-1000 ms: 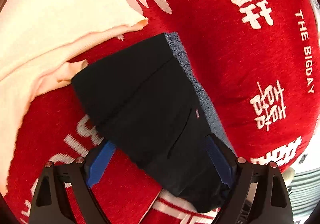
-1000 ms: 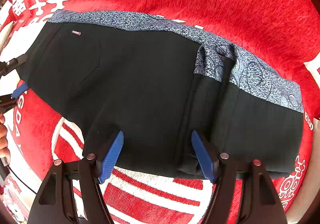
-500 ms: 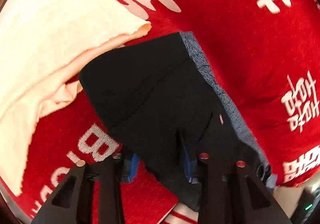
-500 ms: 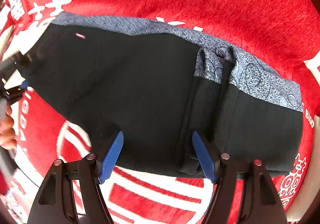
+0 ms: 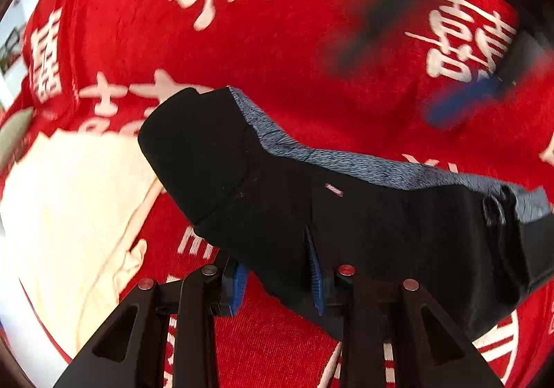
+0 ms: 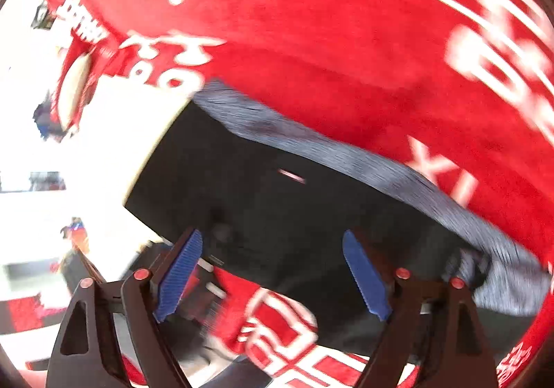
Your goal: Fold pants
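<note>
The folded black pants [image 5: 346,225] with a grey-blue patterned waistband [image 5: 349,164] lie on the red cloth. My left gripper [image 5: 278,279] is shut on the near edge of the pants, its blue pads pressed into the fabric, and the cloth bulges upward. In the right wrist view the pants [image 6: 277,201] fill the centre, blurred by motion. My right gripper [image 6: 273,277] is open, with its blue pads wide apart over the near edge of the pants and holding nothing. It also shows as a blur at the upper right of the left wrist view [image 5: 460,100].
A red blanket with white characters [image 5: 277,41] covers the surface. A cream garment [image 5: 69,214] lies to the left of the pants. In the right wrist view the blanket's edge and a bright white room [image 6: 52,162] show at the left.
My left gripper has closed on the near edge of the pants and lifted it. The right wrist view has swung left along the pants with the jaws still open.
</note>
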Action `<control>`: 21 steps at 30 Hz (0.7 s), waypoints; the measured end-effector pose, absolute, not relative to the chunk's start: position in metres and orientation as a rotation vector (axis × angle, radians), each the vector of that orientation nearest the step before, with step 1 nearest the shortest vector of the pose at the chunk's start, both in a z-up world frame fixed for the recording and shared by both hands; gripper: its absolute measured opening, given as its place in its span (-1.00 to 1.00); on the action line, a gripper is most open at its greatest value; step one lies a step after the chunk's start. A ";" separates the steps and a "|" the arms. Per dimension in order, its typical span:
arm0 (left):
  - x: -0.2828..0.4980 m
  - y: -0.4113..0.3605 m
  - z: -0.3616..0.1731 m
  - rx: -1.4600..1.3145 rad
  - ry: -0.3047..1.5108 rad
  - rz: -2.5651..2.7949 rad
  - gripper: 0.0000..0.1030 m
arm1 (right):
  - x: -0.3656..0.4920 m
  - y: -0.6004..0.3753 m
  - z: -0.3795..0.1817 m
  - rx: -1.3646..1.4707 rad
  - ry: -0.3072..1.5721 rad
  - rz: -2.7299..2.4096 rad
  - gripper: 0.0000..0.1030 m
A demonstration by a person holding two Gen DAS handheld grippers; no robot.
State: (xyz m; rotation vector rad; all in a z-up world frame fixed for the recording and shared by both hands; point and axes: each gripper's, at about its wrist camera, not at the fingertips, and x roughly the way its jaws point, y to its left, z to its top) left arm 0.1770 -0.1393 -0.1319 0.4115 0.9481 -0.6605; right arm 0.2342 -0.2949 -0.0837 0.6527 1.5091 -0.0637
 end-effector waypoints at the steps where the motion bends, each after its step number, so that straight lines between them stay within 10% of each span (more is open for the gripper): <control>1: 0.175 -0.142 -0.129 0.425 0.933 -0.670 -0.38 | 0.246 -0.289 -0.083 0.638 1.528 -0.036 0.73; 13: 0.157 -0.152 -0.123 0.489 0.850 -0.707 -0.38 | 0.323 -0.224 -0.136 0.387 1.788 0.056 0.78; 14: 0.157 -0.152 -0.122 0.487 0.850 -0.708 -0.38 | 0.320 -0.225 -0.140 0.387 1.802 0.040 0.68; 16: 0.156 -0.154 -0.122 0.484 0.866 -0.714 -0.38 | 0.315 -0.229 -0.140 0.416 1.799 0.035 -0.29; 17: 0.154 -0.154 -0.120 0.483 0.860 -0.721 -0.38 | 0.311 -0.234 -0.134 0.425 1.775 0.021 -0.47; 21: 0.140 -0.165 -0.101 0.481 0.832 -0.764 -0.38 | 0.289 -0.255 -0.113 0.490 1.673 0.017 -0.65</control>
